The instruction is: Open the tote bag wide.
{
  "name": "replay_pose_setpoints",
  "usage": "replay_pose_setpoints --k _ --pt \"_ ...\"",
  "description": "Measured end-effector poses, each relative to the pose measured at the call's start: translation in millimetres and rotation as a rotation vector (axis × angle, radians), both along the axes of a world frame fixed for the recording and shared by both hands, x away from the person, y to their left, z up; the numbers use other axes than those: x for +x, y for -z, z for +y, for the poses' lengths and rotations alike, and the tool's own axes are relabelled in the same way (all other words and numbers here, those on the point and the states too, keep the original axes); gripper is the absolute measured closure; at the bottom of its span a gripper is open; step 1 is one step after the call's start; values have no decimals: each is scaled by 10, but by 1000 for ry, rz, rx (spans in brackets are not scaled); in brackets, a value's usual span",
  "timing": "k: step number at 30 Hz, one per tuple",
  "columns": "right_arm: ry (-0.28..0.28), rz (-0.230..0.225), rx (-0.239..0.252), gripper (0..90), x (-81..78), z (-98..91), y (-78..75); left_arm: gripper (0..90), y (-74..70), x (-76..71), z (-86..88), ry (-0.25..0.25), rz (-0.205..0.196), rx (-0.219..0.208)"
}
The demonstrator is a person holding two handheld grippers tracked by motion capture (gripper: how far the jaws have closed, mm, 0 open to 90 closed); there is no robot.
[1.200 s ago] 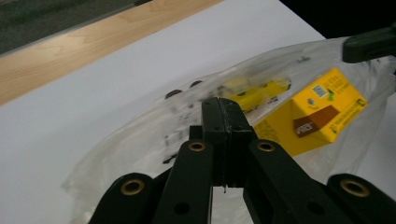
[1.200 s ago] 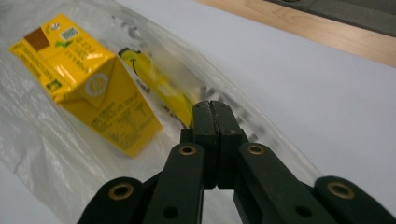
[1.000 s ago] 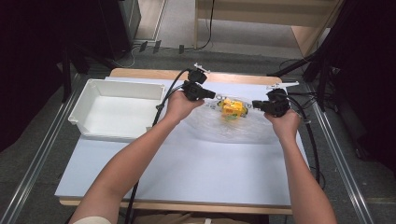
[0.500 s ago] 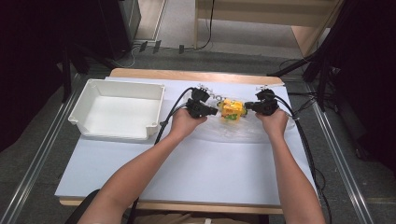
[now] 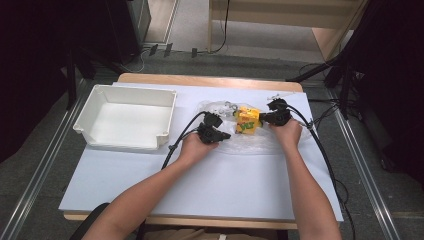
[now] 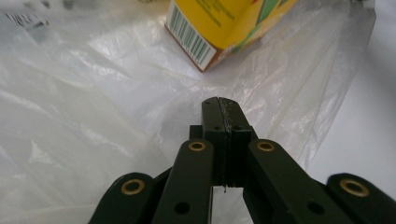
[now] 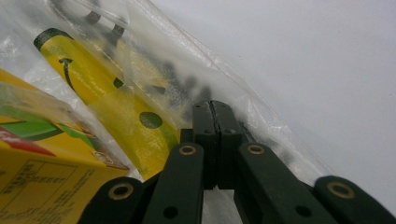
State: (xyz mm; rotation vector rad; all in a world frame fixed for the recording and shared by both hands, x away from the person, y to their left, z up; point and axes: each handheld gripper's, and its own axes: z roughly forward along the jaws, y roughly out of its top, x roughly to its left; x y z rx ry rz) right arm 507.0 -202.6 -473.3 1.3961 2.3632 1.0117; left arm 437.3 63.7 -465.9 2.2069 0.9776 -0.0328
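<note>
- Plastic bag [image 5: 250, 137]: clear, crinkled, flat on the table [image 5: 225, 185], with a yellow carton [image 5: 247, 121] inside, between both sets of fingertips.
- Left gripper [image 6: 223, 108]: jaws clenched; pinching film or not, can't tell.
- Right gripper [image 7: 212, 111]: jaws clenched at the bag edge beside the carton; grip unclear.
- Carton cut off in both gripper views; print blurred.

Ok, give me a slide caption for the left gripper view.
Left gripper, jaws shut, resting over the clear plastic bag near a yellow carton.
</note>
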Motion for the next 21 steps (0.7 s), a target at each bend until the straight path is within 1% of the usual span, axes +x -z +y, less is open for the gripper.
replay_pose_setpoints --k 2,3,5,6,7,11,14,15,16,17,18,20,21 --pt "3 -2 -1 900 3 1 1 900 4 -12 -1 3 4 -2" --pt "7 -15 -6 900 10 2 8 900 16 -43 13 19 11 -3" --pt "22 -16 -6 900 21 3 9 900 24 -81 25 18 19 -18" --pt "22 -16 -6 900 21 3 9 900 24 -81 25 18 19 -18" --pt "37 -12 -3 900 38 5 9 900 28 -116 38 27 16 -19" --pt "45 -17 -15 900 60 18 6 900 23 -167 54 43 24 -13" --pt "52 -21 -18 900 74 38 6 900 21 -246 81 61 31 -13" --pt "51 -22 -22 900 85 46 4 900 15 -305 98 84 37 -6" --pt "52 -18 -22 900 90 49 1 900 13 -338 106 91 33 -4" --pt "52 -18 -22 900 90 49 1 900 13 -338 106 91 33 -4" --pt "64 -12 -33 900 108 64 -8 900 10 -388 136 101 30 1" --pt "78 -21 -38 900 135 77 -5 900 21 -416 176 97 38 -13" --pt "85 -27 -40 900 150 83 -1 900 21 -416 176 97 38 -13"
